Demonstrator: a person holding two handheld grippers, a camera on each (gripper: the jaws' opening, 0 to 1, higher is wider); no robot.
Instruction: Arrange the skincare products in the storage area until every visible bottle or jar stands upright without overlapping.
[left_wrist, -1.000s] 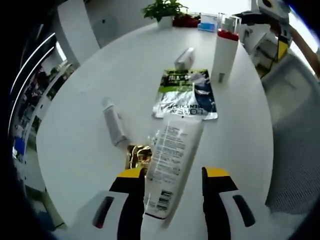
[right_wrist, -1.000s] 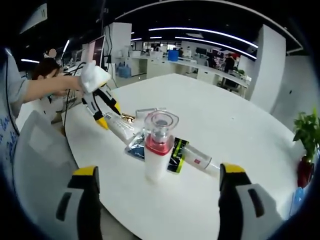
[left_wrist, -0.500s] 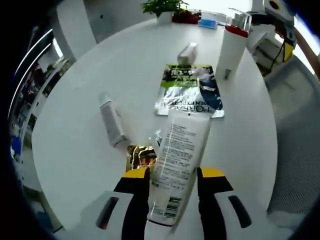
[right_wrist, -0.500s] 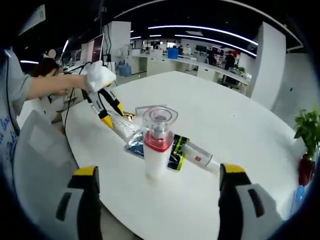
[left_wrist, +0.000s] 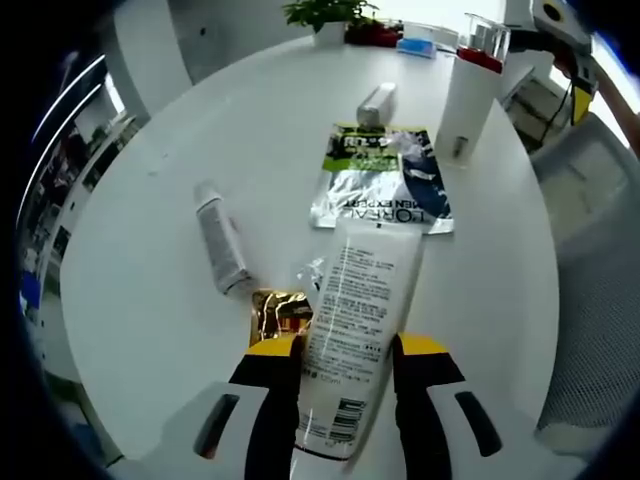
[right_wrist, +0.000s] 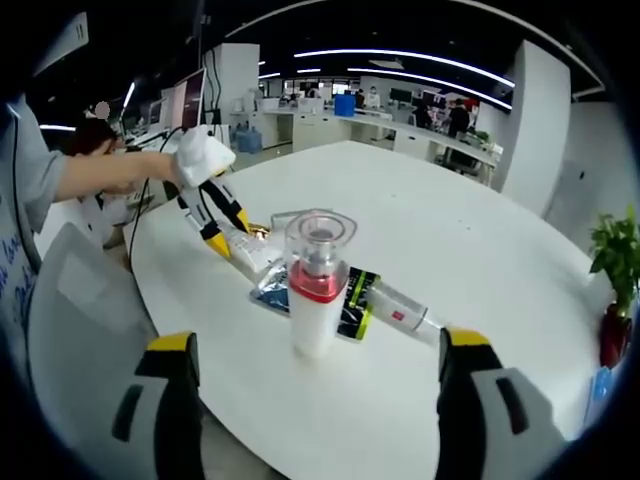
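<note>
White tube (left_wrist: 352, 330) lying flat, pinched in left tool (left_wrist: 345, 400); right tool (right_wrist: 315, 400) wide open, empty.

left gripper (left_wrist: 345, 375) clamps white tube (left_wrist: 355, 320) | sachet (left_wrist: 383, 180) beyond | pump bottle (left_wrist: 466, 90) upright

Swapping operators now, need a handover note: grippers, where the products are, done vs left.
Left gripper: jaws shut on the lying white tube, not yet lifted.
Right gripper: open, empty, facing the pump bottle.
Done: pump bottle stands upright on the round table.
Left: white tube overlaps the foil sachet; small grey tube, capped tube and gold item lie flat.
</note>
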